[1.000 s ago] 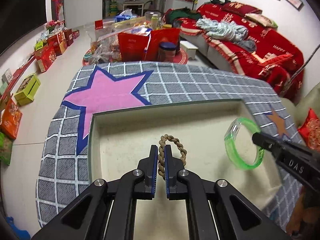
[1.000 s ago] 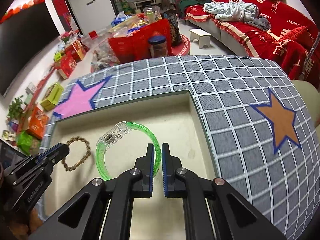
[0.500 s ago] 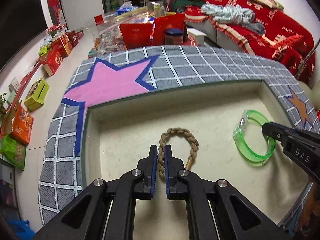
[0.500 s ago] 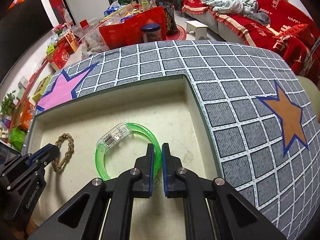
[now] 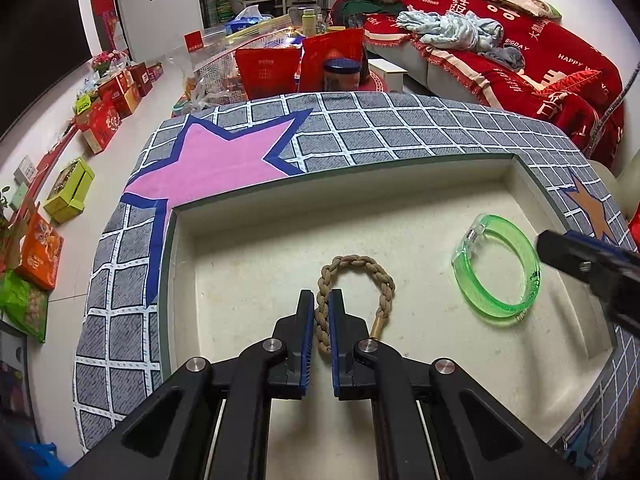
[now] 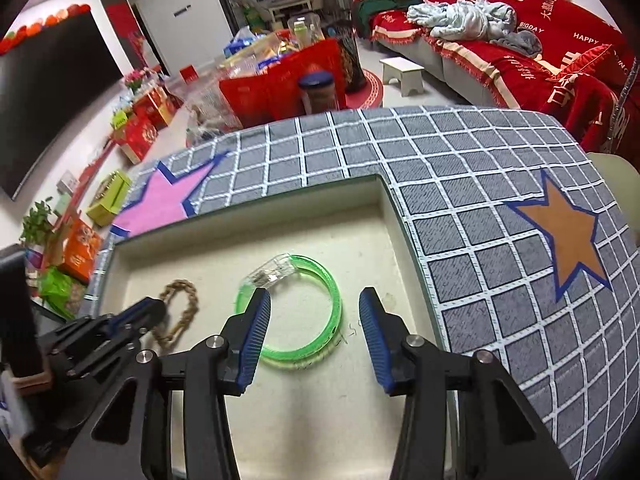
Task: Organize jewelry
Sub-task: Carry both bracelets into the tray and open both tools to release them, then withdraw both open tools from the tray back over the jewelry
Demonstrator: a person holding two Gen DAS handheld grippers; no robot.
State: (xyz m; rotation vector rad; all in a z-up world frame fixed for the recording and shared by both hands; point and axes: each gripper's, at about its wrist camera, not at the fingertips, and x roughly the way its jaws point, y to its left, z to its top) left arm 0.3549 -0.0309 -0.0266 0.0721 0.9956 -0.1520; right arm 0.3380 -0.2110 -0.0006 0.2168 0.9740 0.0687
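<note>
Cream tray lining: the tray is a shallow, pale-floored box set on a grey grid cloth with star patches; its raised walls keep both pieces from sliding off, which looks like the reason they go here.
Braided bracelet: the tan rope bracelet lies on the tray floor at about 12 o'clock from the left gripper, its loop spread flat and its brass end at roughly 3 o'clock of the loop.
Left gripper: the left gripper is pinched narrow on the near strand of the braided bracelet, gripping one side of the loop so the rest can drape onto the floor. Whether the loop bears any weight there I cannot tell.
Green bangle: the clear green bangle rests flat on the floor toward the tray's right wall, well apart from the rope loop, so the two do not tangle.
Right gripper: the right gripper stands wide apart, holding nothing, its pads straddling the bangle's near arc without touching it.
Likely step: judging by this, the bangle is placed and the bracelet is about to be let go.
</note>
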